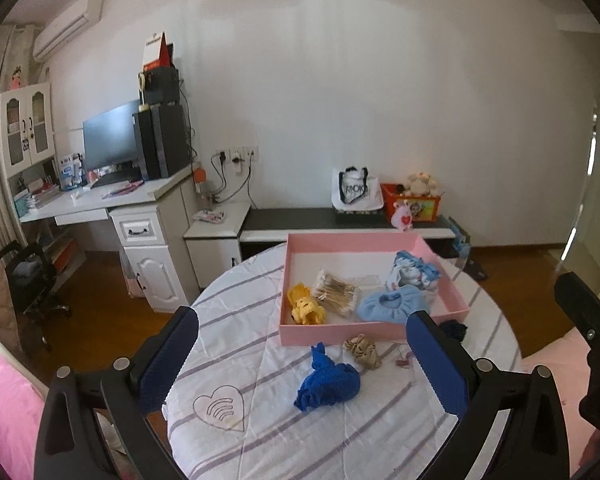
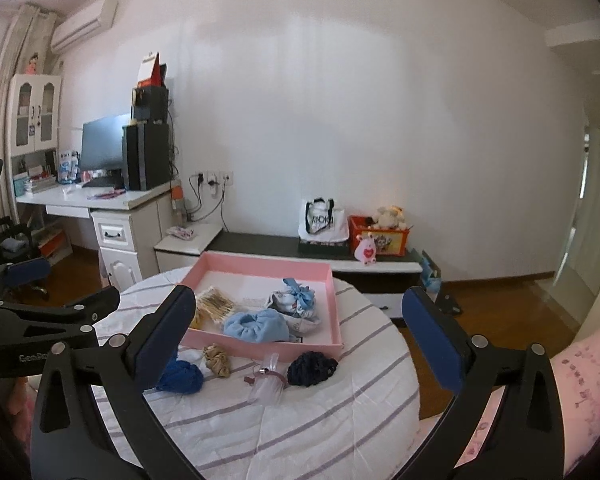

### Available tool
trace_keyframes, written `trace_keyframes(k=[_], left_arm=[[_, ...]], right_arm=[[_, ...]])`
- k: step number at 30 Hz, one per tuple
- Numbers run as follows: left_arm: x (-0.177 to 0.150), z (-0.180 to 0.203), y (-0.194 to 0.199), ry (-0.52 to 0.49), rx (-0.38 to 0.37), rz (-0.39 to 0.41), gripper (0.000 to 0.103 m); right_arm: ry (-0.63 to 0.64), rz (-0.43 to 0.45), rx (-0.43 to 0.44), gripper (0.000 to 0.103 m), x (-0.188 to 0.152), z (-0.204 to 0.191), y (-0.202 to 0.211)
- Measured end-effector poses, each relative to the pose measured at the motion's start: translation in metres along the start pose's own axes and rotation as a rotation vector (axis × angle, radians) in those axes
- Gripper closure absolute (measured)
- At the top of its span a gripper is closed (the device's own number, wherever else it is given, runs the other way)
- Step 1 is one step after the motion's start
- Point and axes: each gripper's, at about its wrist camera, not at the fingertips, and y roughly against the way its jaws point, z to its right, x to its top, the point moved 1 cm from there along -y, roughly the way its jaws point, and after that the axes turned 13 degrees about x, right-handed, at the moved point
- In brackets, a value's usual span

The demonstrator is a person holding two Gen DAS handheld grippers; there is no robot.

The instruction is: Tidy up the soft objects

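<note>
Both grippers, left [image 1: 302,354] and right [image 2: 292,334], wide open, empty. Royal-blue crocheted yarn piece [image 1: 327,382]: light, floppy; pinch bunched middle.

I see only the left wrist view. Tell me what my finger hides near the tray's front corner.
Observer: A navy scrunchie lies on the tablecloth, just in front of the pink tray.
Operator: Report what's beside it.
Observer: A clear plastic packet with a maroon tie lies between it and the beige scrunchie.
Operator: Give me the right gripper's state.
Observer: The right gripper is wide open, with nothing between its fingers.
</note>
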Motion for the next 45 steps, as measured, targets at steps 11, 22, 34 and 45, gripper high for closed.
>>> trace_keyframes(k=[11,22,34,45], left_arm=[[-0.027,-0.02,0.086,0.024,-0.001,0.087,0.0],[-0.055,-0.029,0.147,0.044,0.011,0.186,0.0],[-0.076,-0.042,0.181,0.099,-0.003,0.265,0.0],[-0.088,-0.037,0.186,0.101,-0.004,0.301,0.0]], right_arm=[[0.022,0.11,-0.003,0.0,0.001,-0.019,0.072],[0.054,0.186,0.001,0.0,-0.003,-0.034,0.124],[0.071,0.284,-0.002,0.0,-0.003,-0.047,0.169],[0.103,0.343,-0.018,0.0,-0.001,-0.056,0.191]])
